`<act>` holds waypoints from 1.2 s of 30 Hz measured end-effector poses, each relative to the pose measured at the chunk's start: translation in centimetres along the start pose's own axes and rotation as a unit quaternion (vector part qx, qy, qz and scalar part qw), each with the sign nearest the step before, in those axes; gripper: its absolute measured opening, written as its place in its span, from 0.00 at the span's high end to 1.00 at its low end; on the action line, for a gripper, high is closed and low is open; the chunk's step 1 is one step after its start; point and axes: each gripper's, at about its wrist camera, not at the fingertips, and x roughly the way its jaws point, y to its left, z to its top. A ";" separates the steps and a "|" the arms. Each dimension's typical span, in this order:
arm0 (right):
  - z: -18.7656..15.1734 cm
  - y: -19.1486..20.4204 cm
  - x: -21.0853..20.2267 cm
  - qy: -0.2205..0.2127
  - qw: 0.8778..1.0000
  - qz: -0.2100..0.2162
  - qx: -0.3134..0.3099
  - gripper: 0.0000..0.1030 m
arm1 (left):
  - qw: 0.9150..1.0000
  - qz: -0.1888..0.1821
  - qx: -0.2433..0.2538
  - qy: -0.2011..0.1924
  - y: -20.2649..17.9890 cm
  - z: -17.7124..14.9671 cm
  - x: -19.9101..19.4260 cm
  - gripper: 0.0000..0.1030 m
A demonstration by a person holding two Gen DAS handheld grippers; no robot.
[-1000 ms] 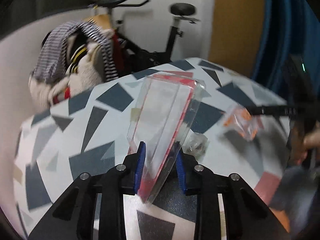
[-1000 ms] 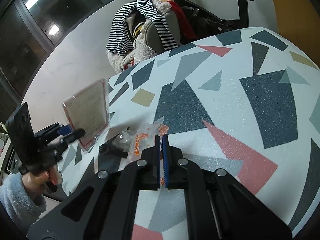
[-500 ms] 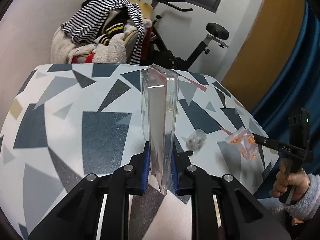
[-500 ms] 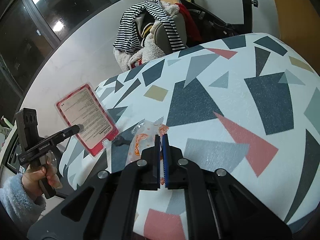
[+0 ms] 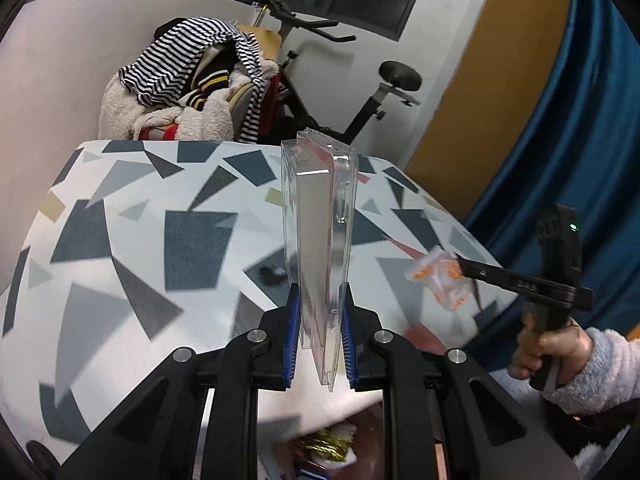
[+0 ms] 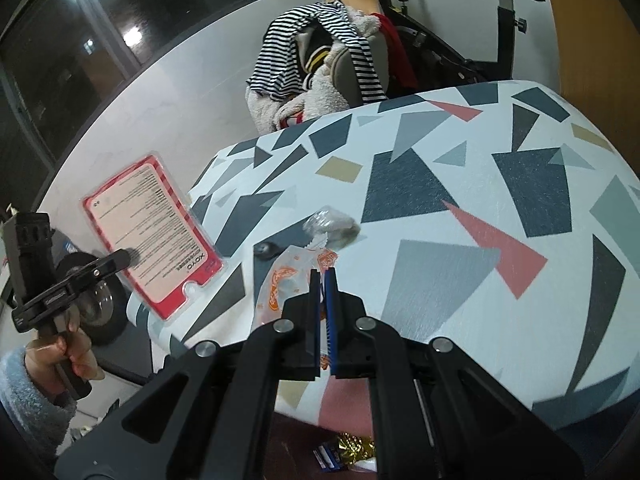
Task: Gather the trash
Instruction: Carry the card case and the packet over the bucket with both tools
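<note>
left gripper (image 5: 319,344) pinching the clear plastic package (image 5: 320,240) edge-on, upright, lifted above the desk (image 5: 120,240); jaws were just closing on it. from the right wrist view the package's red-bordered card back (image 6: 150,236) hangs off the desk's left edge. right gripper (image 6: 323,308) pressed together on the orange-printed wrapper (image 6: 288,280), also off the surface. a crumpled clear wrapper (image 6: 332,226) and a small dark bit (image 6: 266,249) lie on the desk. gold and blue trash (image 6: 348,454) sits below the near edge.
</note>
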 end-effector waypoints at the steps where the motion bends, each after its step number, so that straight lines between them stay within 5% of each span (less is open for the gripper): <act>1: -0.4 0.3 -0.4 0.001 1.000 0.001 -0.002 0.94 | 1.000 -0.003 0.002 -0.001 -0.5 -0.7 -0.6 0.82; 10: -3.8 2.2 -2.9 0.006 1.000 0.002 -0.018 0.94 | 0.999 -0.034 0.005 0.009 -4.9 -7.6 -3.7 0.82; 19: -7.6 3.0 -3.8 0.026 0.999 -0.006 -0.040 0.94 | 0.997 -0.054 -0.022 0.055 -5.9 -13.6 -2.2 0.82; 36: -10.1 2.2 -3.3 0.043 0.999 -0.008 -0.029 0.94 | 0.993 -0.035 -0.023 0.113 -5.7 -15.6 1.6 0.82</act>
